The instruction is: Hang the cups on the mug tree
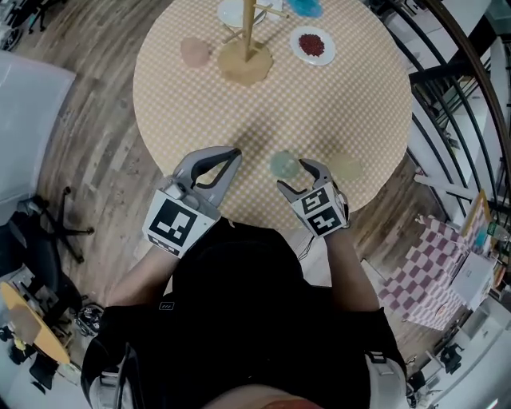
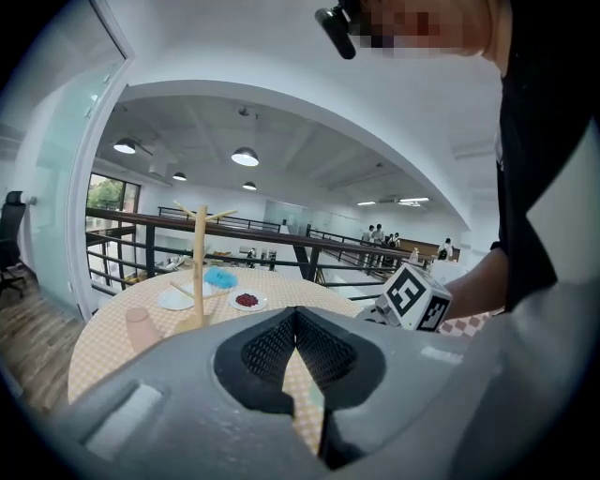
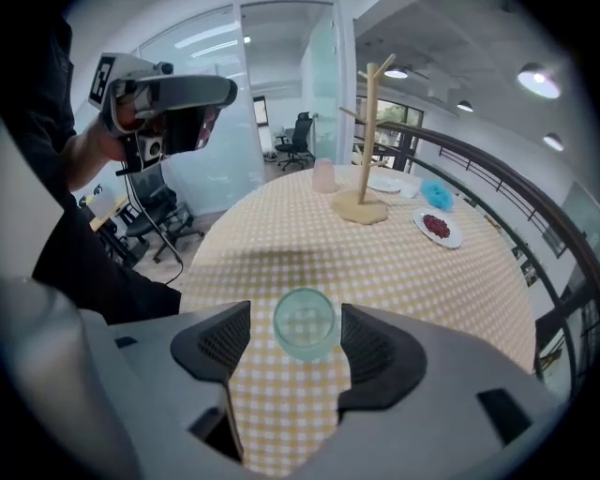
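Observation:
A pale green see-through cup (image 1: 283, 165) stands near the front edge of the round checked table (image 1: 359, 104). My right gripper (image 1: 294, 174) points down over it, open. In the right gripper view the green cup (image 3: 305, 323) stands mouth up between the two pads (image 3: 220, 347), which do not press on it. My left gripper (image 1: 227, 156) hovers to its left, shut and empty, its tips closed together (image 2: 295, 323). The wooden mug tree (image 1: 247, 32) stands at the far side with bare pegs. A pink cup (image 1: 194, 52) sits left of its base.
A plate of red bits (image 1: 312, 45), a blue object (image 1: 305, 8) and a white plate (image 1: 234, 12) lie around the tree. A pale yellowish cup-like shape (image 1: 345, 168) sits right of the right gripper. A dark railing (image 1: 455, 96) curves past the table's right side.

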{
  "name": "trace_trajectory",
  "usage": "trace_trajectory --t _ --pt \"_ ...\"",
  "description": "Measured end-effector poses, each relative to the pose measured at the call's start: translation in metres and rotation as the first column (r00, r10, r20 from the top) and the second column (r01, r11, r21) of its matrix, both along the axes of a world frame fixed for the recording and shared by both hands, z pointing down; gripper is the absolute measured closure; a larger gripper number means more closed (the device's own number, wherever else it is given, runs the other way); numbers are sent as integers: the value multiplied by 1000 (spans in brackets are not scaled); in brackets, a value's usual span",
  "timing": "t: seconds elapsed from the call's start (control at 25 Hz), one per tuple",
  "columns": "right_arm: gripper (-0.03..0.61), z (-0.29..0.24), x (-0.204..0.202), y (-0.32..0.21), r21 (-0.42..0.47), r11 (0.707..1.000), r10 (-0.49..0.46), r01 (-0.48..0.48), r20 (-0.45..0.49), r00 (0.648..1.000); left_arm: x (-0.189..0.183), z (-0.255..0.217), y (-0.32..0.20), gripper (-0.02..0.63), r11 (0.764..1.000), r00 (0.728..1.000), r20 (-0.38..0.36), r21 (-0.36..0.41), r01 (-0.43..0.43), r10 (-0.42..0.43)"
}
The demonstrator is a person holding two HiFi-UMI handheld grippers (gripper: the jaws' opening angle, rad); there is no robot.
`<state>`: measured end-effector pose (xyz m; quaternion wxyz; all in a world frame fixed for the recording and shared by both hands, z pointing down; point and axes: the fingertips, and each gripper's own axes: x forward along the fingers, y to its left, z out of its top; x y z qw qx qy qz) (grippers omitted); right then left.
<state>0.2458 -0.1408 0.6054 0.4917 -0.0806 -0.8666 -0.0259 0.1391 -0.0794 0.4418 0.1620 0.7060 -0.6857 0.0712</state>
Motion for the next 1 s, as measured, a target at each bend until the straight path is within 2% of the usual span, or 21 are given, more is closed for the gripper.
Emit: trace_trajectory --t 0.28,0.44,0.76,1.0 --pt "268 40 -13 -2 81 992 -85 95 -123 989 -3 25 6 606 999 999 -35 -38 -9 7" --pt "269 48 -13 -3 77 991 -92 106 -165 982 -5 29 11 606 998 999 -41 -60 -18 15" --pt "270 26 -30 -2 32 998 -45 50 -138 989 -28 15 21 606 999 999 -38 -47 4 -6" --pt "270 -17 -53 -8 5 1000 -22 23 -66 998 -43 -1 25 606 1000 1000 -26 -20 9 -10"
